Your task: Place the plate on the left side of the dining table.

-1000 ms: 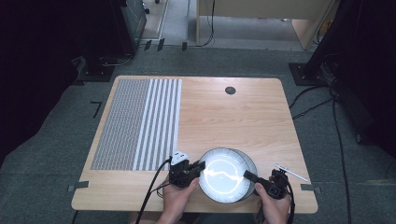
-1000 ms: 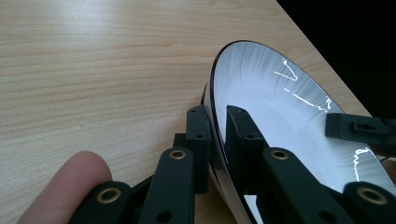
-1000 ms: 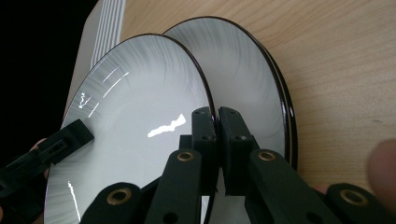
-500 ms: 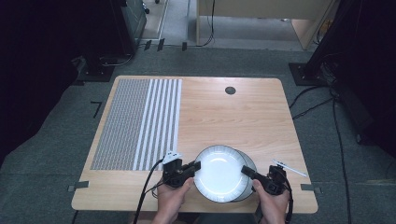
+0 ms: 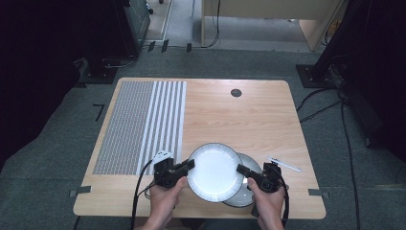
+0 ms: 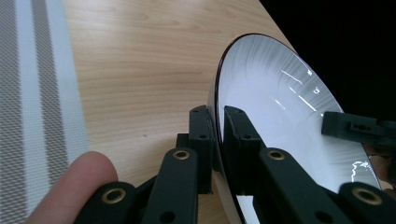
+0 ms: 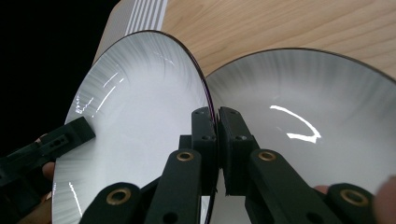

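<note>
A white plate with a thin dark rim point(image 5: 215, 172) is held just above the table near its front edge, gripped on two opposite sides. My left gripper point(image 5: 190, 165) is shut on its left rim, and the left gripper view shows the rim pinched between the jaws point(image 6: 218, 114). My right gripper point(image 5: 241, 168) is shut on the right rim point(image 7: 215, 114). A second, similar plate point(image 5: 248, 195) lies on the table below and to the right, partly covered by the held plate point(image 7: 135, 116). In the right gripper view this lower plate point(image 7: 317, 107) lies beyond the jaws.
The wooden table point(image 5: 239, 120) carries a grey and white striped mat point(image 5: 139, 124) on its left half. A white pen point(image 5: 285, 164) lies right of the plates. A small black round hole point(image 5: 236, 93) sits near the far edge. Cables trail on the floor around.
Both hands have carried the upper plate to the left and a little up, so the lower plate now shows from under it at the right.
</note>
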